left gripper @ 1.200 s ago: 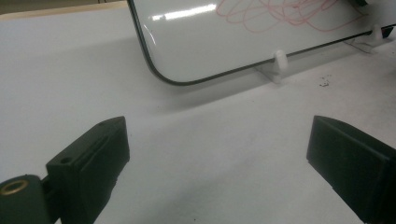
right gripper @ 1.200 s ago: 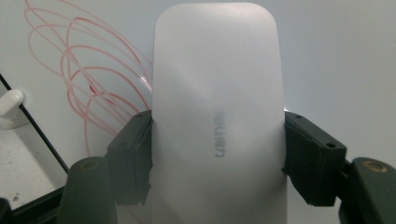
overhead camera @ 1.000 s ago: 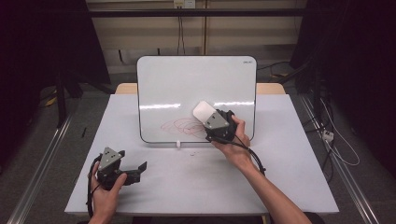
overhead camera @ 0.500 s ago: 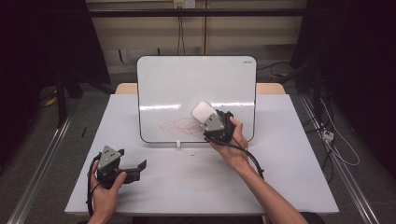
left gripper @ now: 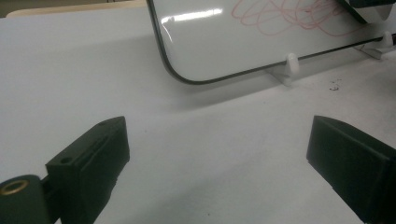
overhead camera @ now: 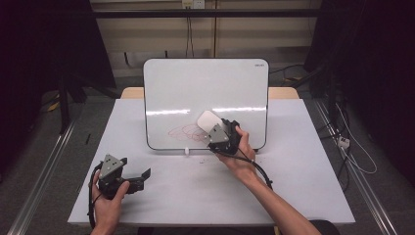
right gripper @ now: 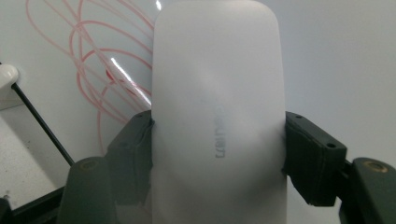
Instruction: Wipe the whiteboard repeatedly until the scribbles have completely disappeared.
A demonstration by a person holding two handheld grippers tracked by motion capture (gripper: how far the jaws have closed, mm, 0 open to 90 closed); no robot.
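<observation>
A whiteboard (overhead camera: 205, 93) stands upright on small white feet at the table's middle, with red scribbles (overhead camera: 183, 132) low on its face. My right gripper (overhead camera: 213, 128) is shut on a white eraser (overhead camera: 207, 120), held against the board just right of the scribbles. In the right gripper view the eraser (right gripper: 217, 112) sits between both jaws, the red scribbles (right gripper: 100, 70) to its left. My left gripper (overhead camera: 139, 177) rests open on the table at front left, nothing between its jaws. The left gripper view has the board's lower corner (left gripper: 187, 77) and scribbles (left gripper: 289, 16) ahead.
The white table (overhead camera: 293, 147) has bare room on both sides of the board. Small dark specks (overhead camera: 203, 159) lie in front of the board. Dark curtains and metal floor rails (overhead camera: 41, 171) flank the table.
My right gripper has slid the eraser a little left and down along the board, toward the scribbles. The left gripper has stayed put.
</observation>
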